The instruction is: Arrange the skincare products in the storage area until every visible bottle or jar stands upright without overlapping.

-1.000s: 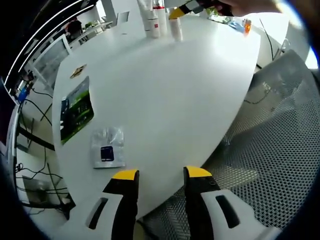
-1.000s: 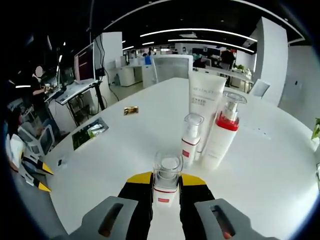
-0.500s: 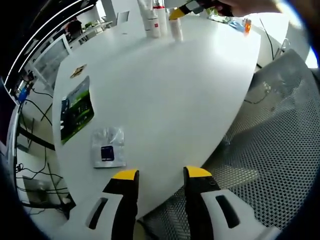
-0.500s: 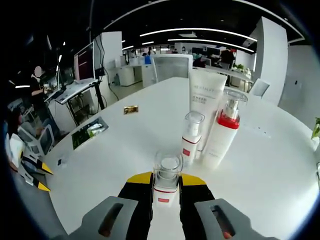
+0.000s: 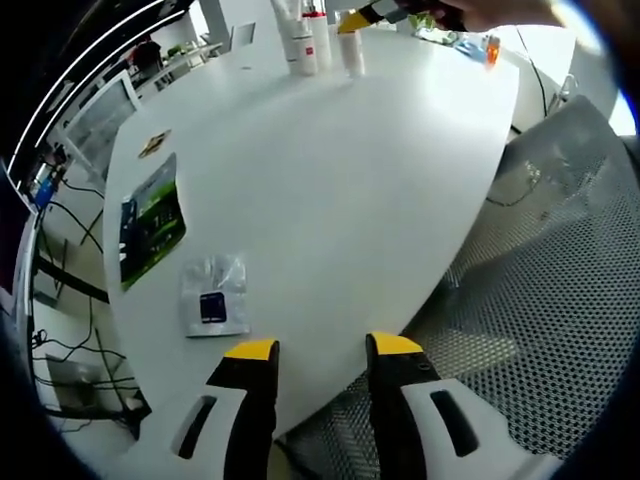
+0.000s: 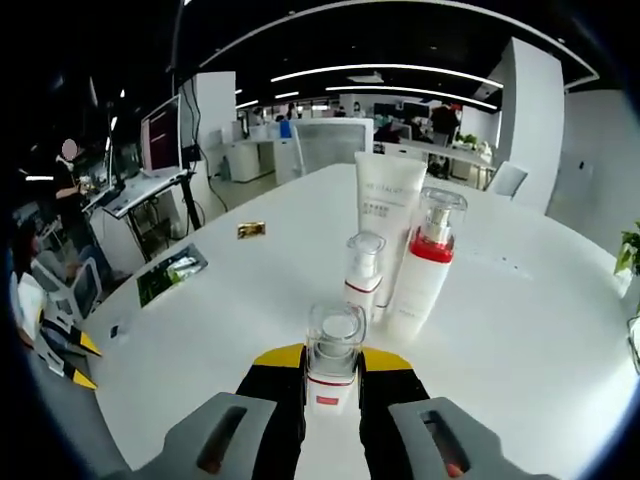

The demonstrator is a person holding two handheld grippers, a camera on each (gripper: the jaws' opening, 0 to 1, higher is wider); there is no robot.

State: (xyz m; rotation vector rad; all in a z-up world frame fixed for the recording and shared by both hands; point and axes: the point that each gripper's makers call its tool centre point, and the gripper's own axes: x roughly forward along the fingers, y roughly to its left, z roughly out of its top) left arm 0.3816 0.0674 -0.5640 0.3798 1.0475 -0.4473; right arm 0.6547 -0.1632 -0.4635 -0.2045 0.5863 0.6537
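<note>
Right gripper (image 6: 331,372) jaws clamp small bottle (image 6: 332,355) upright, near tall tube (image 6: 385,215); left gripper (image 5: 320,350) jaws open, idle over bench (image 5: 320,190) edge.

Open-plan office around large white table (image 6: 520,300); dark ceiling with curved light strips (image 6: 385,70); white pillar (image 6: 535,120) beyond table; monitor (image 6: 162,125) on desk left of table; grey mesh chair (image 5: 545,300) against table edge

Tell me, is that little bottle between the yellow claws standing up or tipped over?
Upright. The small bottle sits clamped in the right gripper, its clear cap on top and red label below, like the pump bottle behind it.
</note>
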